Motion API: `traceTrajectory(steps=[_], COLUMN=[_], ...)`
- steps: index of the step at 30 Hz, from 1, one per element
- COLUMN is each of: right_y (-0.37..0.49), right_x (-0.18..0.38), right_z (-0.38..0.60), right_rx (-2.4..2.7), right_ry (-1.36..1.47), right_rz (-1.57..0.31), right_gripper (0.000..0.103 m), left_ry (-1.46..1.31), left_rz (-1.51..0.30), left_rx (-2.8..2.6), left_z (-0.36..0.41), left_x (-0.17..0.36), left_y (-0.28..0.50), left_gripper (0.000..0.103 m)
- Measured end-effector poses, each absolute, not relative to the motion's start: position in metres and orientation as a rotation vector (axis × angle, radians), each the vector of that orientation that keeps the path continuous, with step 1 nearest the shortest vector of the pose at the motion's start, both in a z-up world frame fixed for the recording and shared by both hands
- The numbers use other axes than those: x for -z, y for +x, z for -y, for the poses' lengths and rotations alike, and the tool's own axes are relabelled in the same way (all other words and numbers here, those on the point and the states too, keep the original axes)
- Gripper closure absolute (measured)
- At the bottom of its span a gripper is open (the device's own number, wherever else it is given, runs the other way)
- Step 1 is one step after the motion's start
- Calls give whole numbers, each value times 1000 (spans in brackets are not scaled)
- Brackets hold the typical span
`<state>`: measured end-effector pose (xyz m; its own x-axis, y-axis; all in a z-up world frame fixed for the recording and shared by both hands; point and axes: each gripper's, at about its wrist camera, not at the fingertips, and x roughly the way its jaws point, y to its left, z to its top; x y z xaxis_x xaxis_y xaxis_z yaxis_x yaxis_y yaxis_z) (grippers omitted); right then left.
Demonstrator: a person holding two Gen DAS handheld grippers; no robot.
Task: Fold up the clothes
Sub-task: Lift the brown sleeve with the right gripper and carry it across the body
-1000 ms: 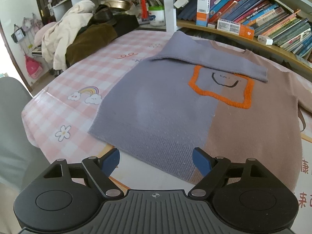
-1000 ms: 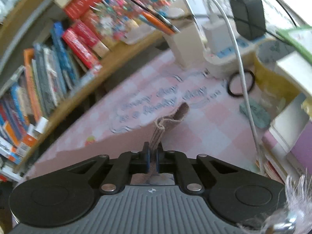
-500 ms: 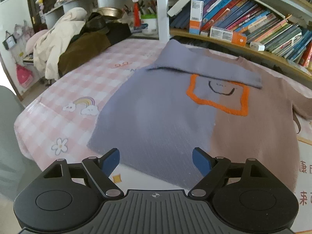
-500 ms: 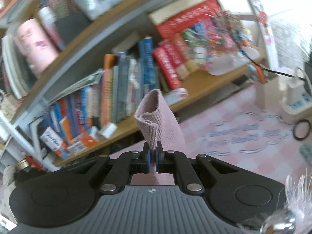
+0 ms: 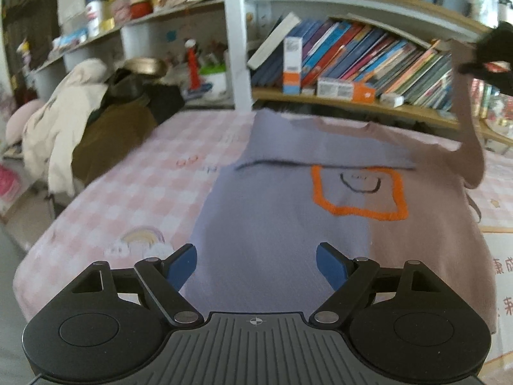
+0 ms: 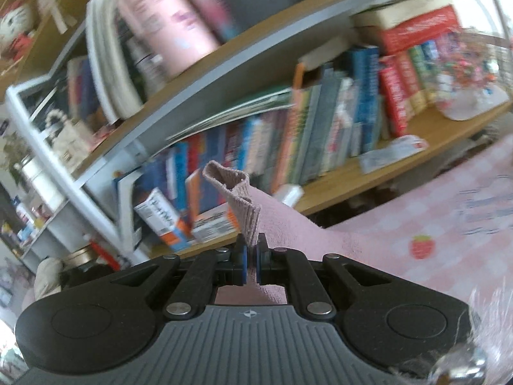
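Sleeve cuff of ribbed pinkish-brown knit (image 6: 239,199) is clamped in the right claw (image 6: 251,258), raised beside the lilac-and-brown knitted sweater (image 5: 288,218) spread on the pink-checked bench (image 5: 154,186); the left claw (image 5: 256,264) is held wide apart, empty, over the sweater's near hem.

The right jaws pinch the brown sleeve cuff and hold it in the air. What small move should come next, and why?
Probably carry the cuff across the sweater chest and lay it down. The right gripper is shut on it, with the brown sleeve lifted off the table, while the purple sleeve already lies folded above the orange square. The left gripper is open and holds nothing.
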<state>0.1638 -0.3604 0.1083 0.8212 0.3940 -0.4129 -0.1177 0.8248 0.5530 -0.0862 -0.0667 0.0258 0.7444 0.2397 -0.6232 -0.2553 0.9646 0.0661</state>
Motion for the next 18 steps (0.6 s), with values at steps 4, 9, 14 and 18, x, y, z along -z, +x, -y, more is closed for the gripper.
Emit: traceTrajectory(steps=[4,9,14,18], right_y=[168,173,177,180], right_x=[-107,-104,-95,-83], right_z=[313,259,214,187], right_rx=[-316,-339,-364,-368], right_ry=[506,468,414,391], right_rz=[-562,-578,-600,-640], right_gripper=[98,98,98,98], left_ry=[10,-15,-30,-19], left_rz=[-658,-655,-666,-667], left_rx=[-249,-284,-282,-248], left_z=[49,11,-14,-22], left_x=[-26,-25,-20,-18], left_y=[-89,-90,-90,-89], left_gripper=[19,19,19,19])
